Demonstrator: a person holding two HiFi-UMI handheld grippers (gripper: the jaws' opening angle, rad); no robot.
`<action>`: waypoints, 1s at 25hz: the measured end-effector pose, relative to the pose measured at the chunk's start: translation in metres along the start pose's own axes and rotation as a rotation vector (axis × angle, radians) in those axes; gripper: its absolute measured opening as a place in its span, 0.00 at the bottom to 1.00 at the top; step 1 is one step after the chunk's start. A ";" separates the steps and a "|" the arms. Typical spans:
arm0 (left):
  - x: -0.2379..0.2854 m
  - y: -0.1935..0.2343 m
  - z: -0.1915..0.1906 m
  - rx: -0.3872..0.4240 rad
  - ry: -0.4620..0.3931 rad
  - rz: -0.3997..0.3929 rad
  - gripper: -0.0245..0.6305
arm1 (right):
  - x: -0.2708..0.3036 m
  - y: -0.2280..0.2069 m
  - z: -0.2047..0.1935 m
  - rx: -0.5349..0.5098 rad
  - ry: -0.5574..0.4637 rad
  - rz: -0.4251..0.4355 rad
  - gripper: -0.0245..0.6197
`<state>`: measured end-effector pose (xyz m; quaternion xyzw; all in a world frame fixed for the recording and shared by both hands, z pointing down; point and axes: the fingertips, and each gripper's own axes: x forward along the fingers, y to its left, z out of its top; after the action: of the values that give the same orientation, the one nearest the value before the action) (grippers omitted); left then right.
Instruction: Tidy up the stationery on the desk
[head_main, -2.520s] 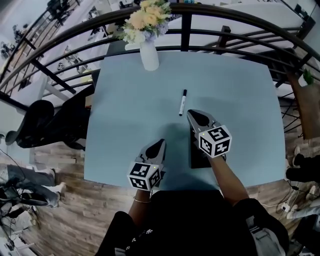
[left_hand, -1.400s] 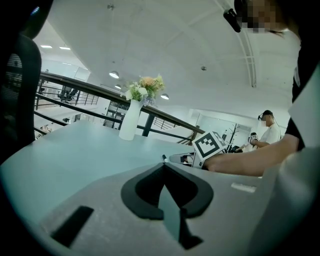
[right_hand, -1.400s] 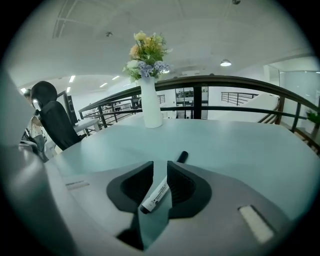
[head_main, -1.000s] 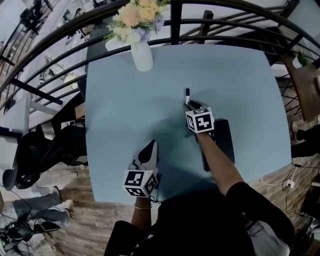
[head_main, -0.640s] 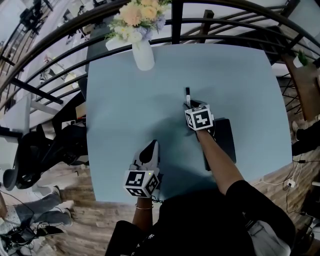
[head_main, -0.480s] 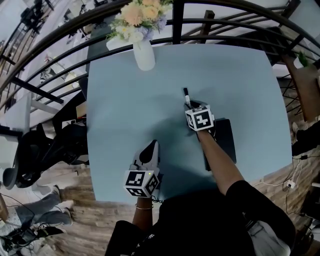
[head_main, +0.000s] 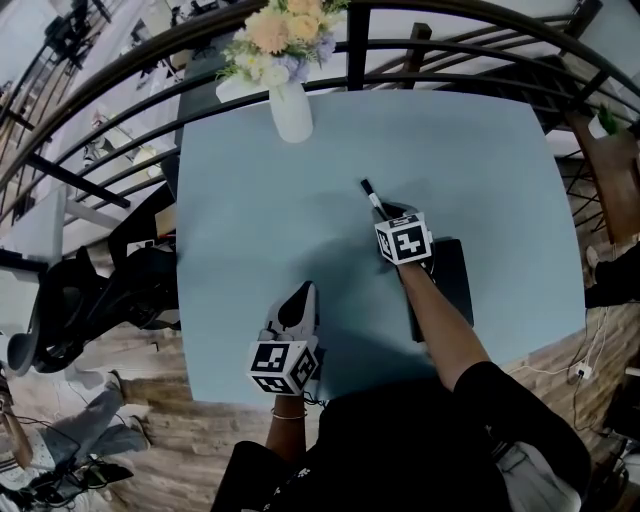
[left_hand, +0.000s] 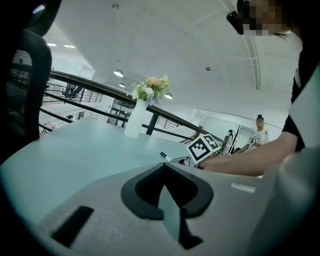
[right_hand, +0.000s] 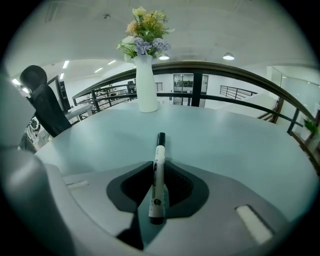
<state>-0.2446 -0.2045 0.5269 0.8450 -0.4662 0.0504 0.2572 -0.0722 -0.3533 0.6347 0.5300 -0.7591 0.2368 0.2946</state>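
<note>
Open table (head_main: 480, 150) all round pen (head_main: 371, 197); vase (head_main: 292, 110) at far edge. Pinched pen mid-table in right gripper (head_main: 390, 212), jaws just closing, tilted down. Rested left gripper (head_main: 298, 296) near front edge, jaws together, empty.

No words or numbers can be read anywhere. The marker (right_hand: 158, 175) has dark print on its white barrel, too small to make out. The left cube (head_main: 283, 366) and right cube (head_main: 404, 240) show only black-and-white square patterns.
</note>
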 end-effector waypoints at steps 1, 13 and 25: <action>0.000 0.000 0.000 0.001 0.000 0.000 0.03 | -0.001 -0.001 0.000 0.002 -0.004 -0.001 0.17; -0.003 -0.009 0.001 0.020 -0.003 -0.010 0.03 | -0.031 -0.009 0.006 0.015 -0.079 -0.019 0.17; -0.016 -0.029 0.005 0.047 -0.020 -0.010 0.03 | -0.072 -0.021 0.011 0.034 -0.152 -0.029 0.17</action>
<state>-0.2306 -0.1823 0.5058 0.8535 -0.4632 0.0516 0.2330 -0.0357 -0.3196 0.5769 0.5624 -0.7673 0.2043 0.2306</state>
